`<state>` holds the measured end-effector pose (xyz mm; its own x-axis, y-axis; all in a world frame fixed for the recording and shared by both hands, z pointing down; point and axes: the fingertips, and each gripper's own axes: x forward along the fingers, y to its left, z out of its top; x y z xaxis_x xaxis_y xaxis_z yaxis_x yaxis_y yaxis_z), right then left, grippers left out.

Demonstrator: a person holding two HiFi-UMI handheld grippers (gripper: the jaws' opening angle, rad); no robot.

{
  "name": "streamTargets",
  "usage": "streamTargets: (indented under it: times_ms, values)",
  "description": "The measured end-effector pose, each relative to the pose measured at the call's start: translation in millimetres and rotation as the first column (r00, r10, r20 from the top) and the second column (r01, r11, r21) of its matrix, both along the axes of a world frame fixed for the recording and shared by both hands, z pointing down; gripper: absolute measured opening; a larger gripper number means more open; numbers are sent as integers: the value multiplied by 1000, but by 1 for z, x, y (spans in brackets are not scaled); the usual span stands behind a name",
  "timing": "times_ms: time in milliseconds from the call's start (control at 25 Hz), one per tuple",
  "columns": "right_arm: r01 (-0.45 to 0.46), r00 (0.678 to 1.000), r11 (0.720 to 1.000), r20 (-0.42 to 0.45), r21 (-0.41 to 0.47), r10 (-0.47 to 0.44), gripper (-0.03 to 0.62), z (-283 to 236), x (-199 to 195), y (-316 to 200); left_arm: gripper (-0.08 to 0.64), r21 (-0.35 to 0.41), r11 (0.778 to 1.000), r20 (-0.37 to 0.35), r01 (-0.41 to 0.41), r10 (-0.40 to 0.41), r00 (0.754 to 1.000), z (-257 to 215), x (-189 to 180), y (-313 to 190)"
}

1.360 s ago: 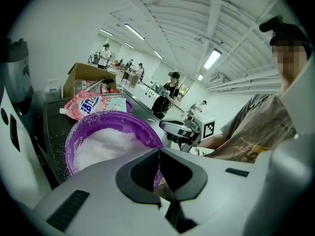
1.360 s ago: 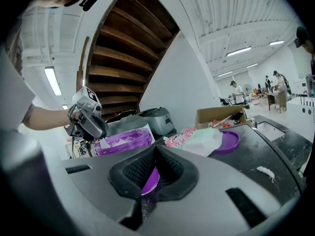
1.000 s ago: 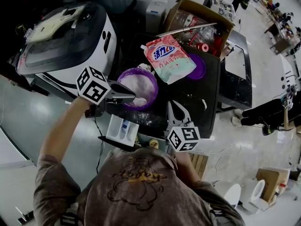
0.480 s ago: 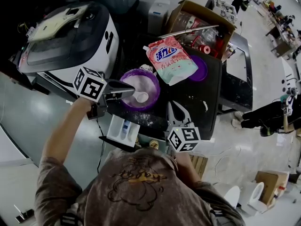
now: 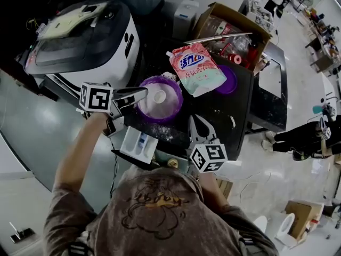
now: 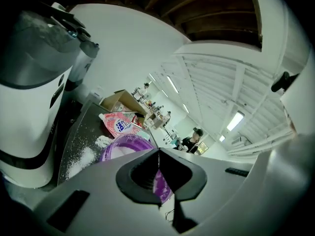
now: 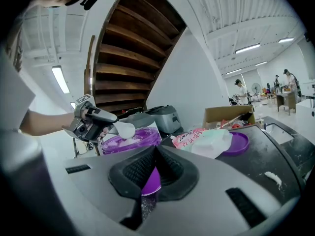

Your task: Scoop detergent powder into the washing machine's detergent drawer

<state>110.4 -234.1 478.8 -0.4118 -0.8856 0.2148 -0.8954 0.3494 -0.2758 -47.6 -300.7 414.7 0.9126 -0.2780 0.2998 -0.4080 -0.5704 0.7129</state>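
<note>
Detergent drawer (image 5: pixel 133 148) sits pulled out nearest us, ready for filling. Our right gripper (image 5: pixel 193 119) waits closed and empty over the table (image 5: pixel 224 111); beyond, our left gripper (image 5: pixel 144 93) clamps the scoop (image 5: pixel 159 96) level above the purple bowl (image 5: pixel 171 111) so nothing spills.

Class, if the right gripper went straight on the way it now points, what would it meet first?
Probably the purple bowl: the right gripper points across the table at its near wall. The pouch lies just right of that line, and depth is hard to judge.
</note>
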Motion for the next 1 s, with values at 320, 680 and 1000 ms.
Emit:
streamTargets:
  times_ms: [320, 680, 1000]
  values:
    - [75, 997, 997, -11, 1, -75, 0, -2, 2, 14, 23, -111, 959, -147, 262, -277, 950, -3, -20, 10]
    - [145, 989, 989, -11, -8, -145, 0, 4, 6, 36, 23, -229, 873, -194, 431, -475, 858, -3, -35, 46]
    - [163, 987, 987, 2, 14, -163, 0, -2, -4, 45, 23, -191, 869, -218, 456, -490, 844, -17, -52, 73]
